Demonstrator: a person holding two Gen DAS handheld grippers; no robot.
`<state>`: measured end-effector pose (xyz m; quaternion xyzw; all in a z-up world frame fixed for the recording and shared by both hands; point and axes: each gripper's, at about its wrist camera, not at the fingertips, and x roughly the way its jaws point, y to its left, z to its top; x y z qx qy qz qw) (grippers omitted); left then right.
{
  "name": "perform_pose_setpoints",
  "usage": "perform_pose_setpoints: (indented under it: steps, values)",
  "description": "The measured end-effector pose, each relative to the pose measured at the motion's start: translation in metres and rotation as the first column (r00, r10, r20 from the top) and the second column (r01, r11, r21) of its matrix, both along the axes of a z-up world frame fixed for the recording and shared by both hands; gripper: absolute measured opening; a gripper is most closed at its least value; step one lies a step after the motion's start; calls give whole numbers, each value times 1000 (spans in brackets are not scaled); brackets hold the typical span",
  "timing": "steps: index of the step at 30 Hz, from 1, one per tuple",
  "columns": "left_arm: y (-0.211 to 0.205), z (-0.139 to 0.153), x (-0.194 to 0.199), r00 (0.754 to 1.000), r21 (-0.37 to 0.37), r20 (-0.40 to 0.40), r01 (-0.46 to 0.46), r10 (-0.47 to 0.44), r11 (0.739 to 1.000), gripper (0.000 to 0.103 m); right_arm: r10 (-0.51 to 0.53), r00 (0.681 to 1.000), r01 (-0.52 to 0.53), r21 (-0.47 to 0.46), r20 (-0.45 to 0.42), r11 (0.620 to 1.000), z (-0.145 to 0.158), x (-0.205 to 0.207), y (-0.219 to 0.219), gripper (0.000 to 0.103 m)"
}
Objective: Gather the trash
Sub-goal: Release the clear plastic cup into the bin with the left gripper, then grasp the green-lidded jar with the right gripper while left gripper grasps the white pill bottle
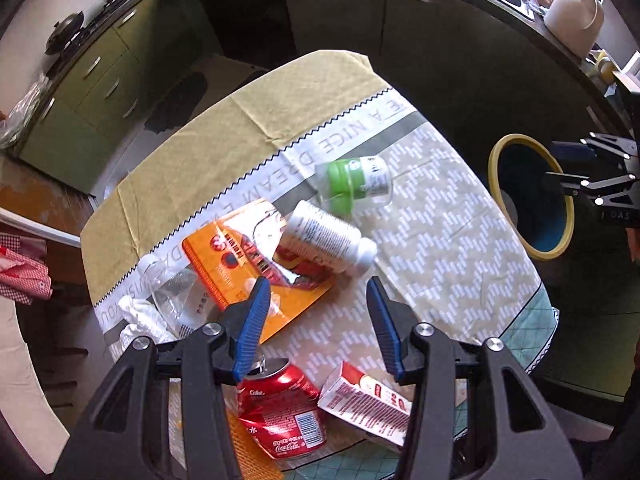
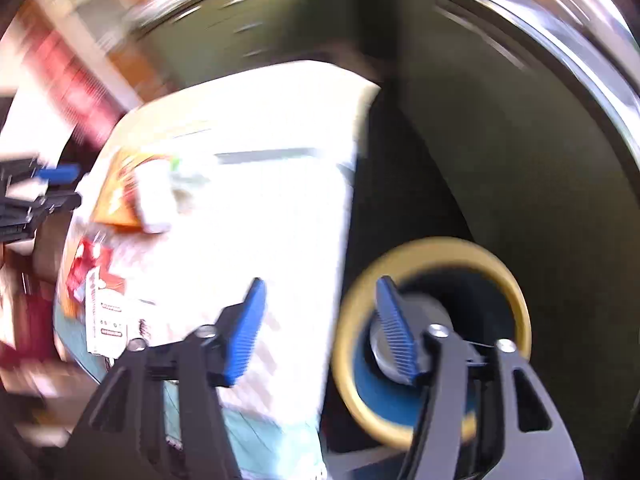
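Observation:
My left gripper (image 1: 318,292) is open and empty above a cloth-covered table (image 1: 440,216). Below it lie a crushed red Coke can (image 1: 280,412) and a red-and-white carton (image 1: 364,400). Ahead lie a white bottle (image 1: 328,238), an orange package (image 1: 256,264), a green-capped clear bottle (image 1: 354,182), a clear plastic cup (image 1: 176,292) and a crumpled tissue (image 1: 140,320). A blue bin with a yellow rim (image 1: 532,196) stands right of the table. My right gripper (image 2: 320,296) is open and empty at the bin (image 2: 432,340); this view is blurred.
Green kitchen cabinets (image 1: 100,80) with a stove stand at the back left. A dark counter with a white kettle (image 1: 572,12) runs along the back right. A red checked cloth (image 1: 20,264) hangs at the left.

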<state>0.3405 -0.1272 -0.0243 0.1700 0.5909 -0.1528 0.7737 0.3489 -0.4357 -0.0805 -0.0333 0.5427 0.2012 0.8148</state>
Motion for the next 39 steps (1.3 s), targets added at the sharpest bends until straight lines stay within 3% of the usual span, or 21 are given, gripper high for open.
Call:
perform_pose_setpoints:
  steps: [2,3,6,9,18,24,25,26,32,35,39]
  values:
    - [18,1,0,1000,-16,4,-4,4,1000,48,211,971,-197,-120,115,973,7,13,54,80]
    - [21,2,-1,1000,-24,8,0,0,1000,48,322,934,-292,-193,152,937,8,18,80,81]
    - [30,6,-3,998,-25,29,48,-47,999,56,526,840,-477,-283,130,832,3,34,131,81]
    - [34,9,-4,995,-14,41,89,-88,996,59,586,808,-542,-309,67,782,-13,57,156,81]
    - [45,1,2,996,-63,4,94,-94,994,59,641,766,-635,-201,-43,746,-57,95,180,81]
    - [40,-6,5,993,-69,-6,120,-121,990,59,648,759,-649,-160,-66,744,-76,102,185,75]
    - [39,-8,6,993,-67,-10,120,-121,990,59,648,759,-649,-153,-66,745,-79,102,185,70]
    - [38,-10,8,993,-72,-17,118,-120,990,59,644,762,-647,-139,-68,750,-83,107,191,54]
    - [26,-23,22,991,-87,-31,130,-133,988,60,568,822,-570,-59,-40,820,-80,111,162,52]
    - [16,-35,32,989,-85,-70,126,-132,988,65,517,856,-517,-18,-16,856,-66,105,133,52]
    - [9,-54,57,991,-58,-131,-8,0,998,66,430,903,-430,-51,-14,901,-60,98,94,52]
